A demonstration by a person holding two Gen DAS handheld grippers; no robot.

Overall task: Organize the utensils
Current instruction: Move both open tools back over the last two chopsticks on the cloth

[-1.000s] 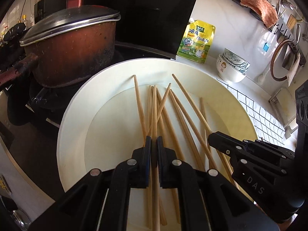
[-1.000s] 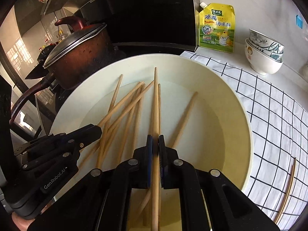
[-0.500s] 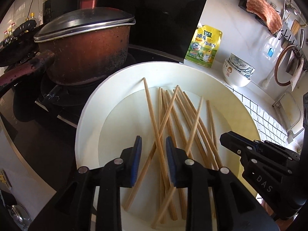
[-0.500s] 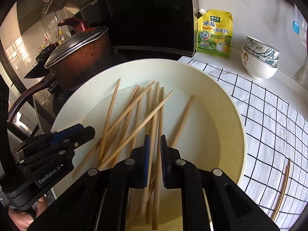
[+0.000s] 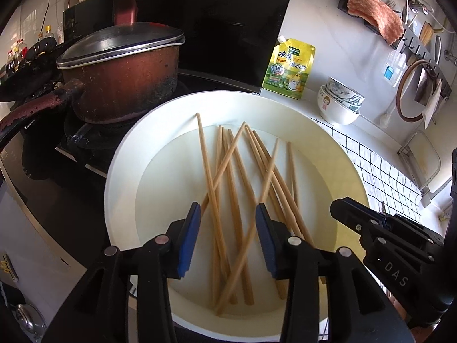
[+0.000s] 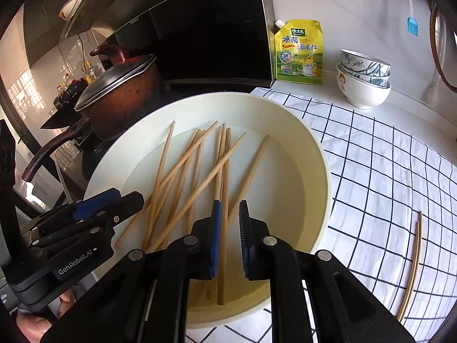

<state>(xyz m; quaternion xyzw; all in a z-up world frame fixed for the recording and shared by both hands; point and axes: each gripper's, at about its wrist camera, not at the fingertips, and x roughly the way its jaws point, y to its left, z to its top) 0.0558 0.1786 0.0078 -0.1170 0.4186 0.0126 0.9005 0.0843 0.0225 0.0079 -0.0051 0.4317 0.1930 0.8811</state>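
In the cream basin (image 5: pixel 120 177), wooden chopsticks (image 5: pixel 228 188) lie loose and crisscrossed. Above its near rim, the left gripper (image 5: pixel 227 217) is opening its jaws, gripping nothing; the right gripper (image 6: pixel 228 208) stands slightly parted, also empty. Behind the basin sit a lidded brown pot (image 5: pixel 120 80), seasoning pouch (image 5: pixel 291 68) and stacked bowls (image 5: pixel 340 105).
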